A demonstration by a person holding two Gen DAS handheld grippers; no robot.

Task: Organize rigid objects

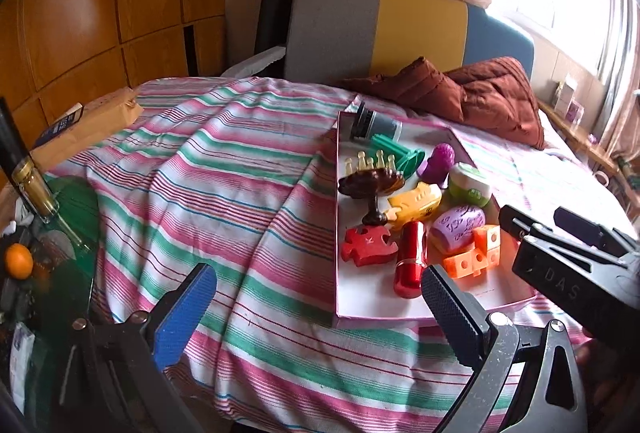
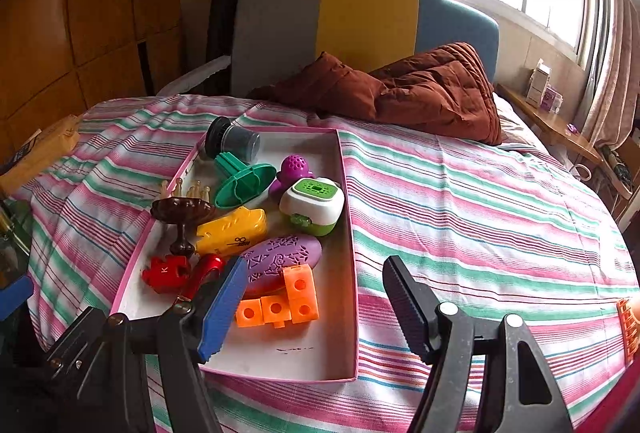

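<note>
A shallow pink-rimmed white box (image 2: 352, 273) lies on the striped bedspread and holds several toys: orange cubes (image 2: 288, 303), a purple oval case (image 2: 280, 259), a yellow case (image 2: 232, 231), a red puzzle piece (image 2: 166, 273), a red cylinder (image 1: 410, 259), a brown stand (image 2: 182, 213), a green-white box (image 2: 312, 205), a green stand (image 2: 240, 183), a grey cylinder (image 2: 232, 141). My left gripper (image 1: 320, 307) is open and empty, left of the box (image 1: 340, 293). My right gripper (image 2: 314, 307) is open and empty over the box's near right corner; it also shows in the left wrist view (image 1: 560, 249).
A brown quilted jacket (image 2: 400, 89) lies by the grey, yellow and blue headboard (image 2: 360, 21). A yellow packet (image 1: 88, 121) sits at the bed's left edge. A glass bottle (image 1: 36, 189) and an orange (image 1: 18, 261) are on a side table at left.
</note>
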